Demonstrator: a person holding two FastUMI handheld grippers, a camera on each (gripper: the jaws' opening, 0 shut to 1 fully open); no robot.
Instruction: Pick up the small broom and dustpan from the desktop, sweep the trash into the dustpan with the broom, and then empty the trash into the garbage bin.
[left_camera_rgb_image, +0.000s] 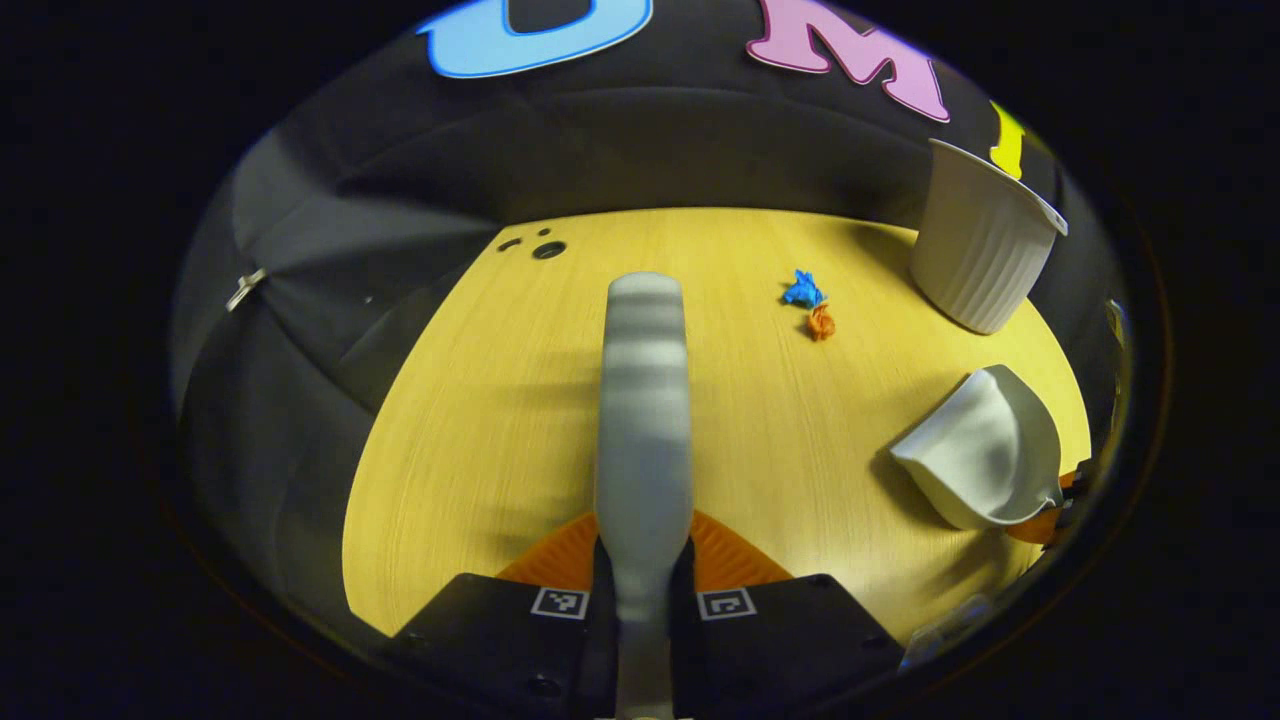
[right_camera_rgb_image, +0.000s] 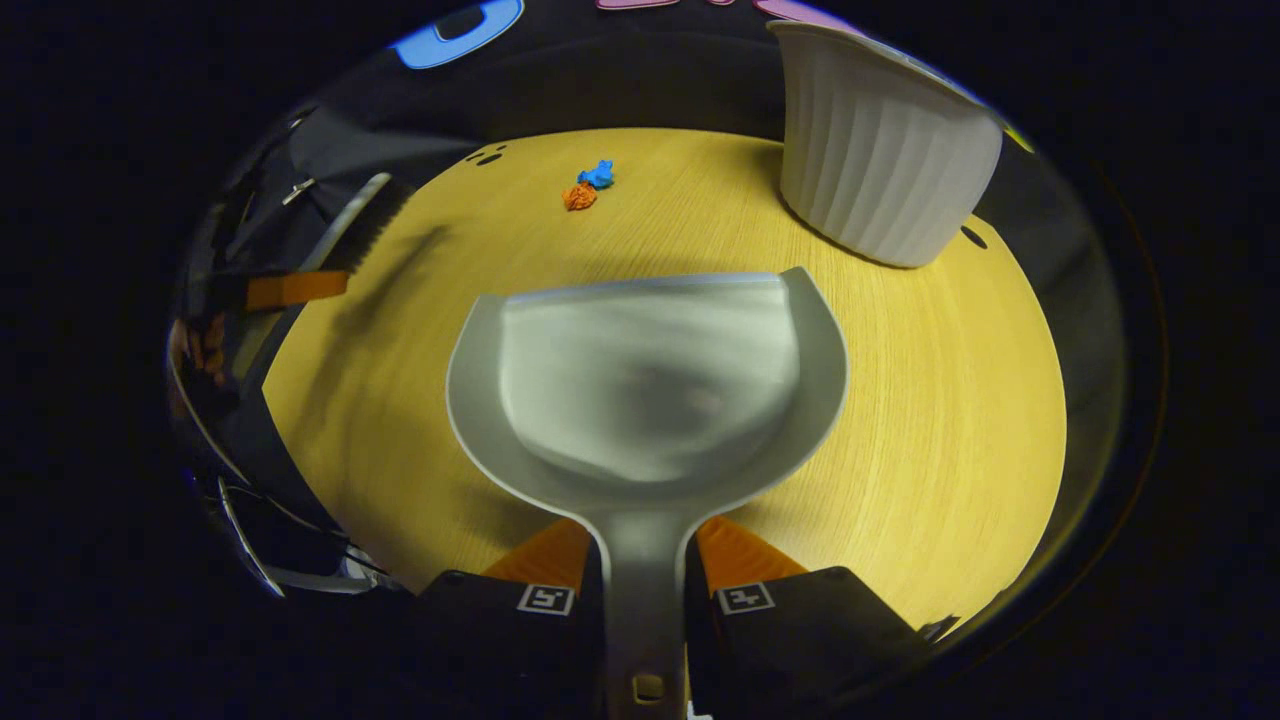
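Both claws clamp handles: broom (left_camera_rgb_image: 643, 400), dustpan (right_camera_rgb_image: 650, 380).

Wood desk top (left_camera_rgb_image: 480, 420) w/ holes (left_camera_rgb_image: 548, 249) nr far edge.

Tool (right_camera_rgb_image: 640, 570) clamping dustpan (right_camera_rgb_image: 650, 390) handle, blue scrap (right_camera_rgb_image: 598, 173) touching orange scrap (right_camera_rgb_image: 579, 196), bin (right_camera_rgb_image: 880, 160) beyond.

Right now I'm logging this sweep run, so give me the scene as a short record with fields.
left tool: shut on broom
right tool: shut on dustpan
dustpan: empty, held over the desk
trash: blue scrap and orange scrap, touching, on the desk
bin: upright, on the desk's far right, apart from the scraps
stage: both picked up, sweeping not yet done
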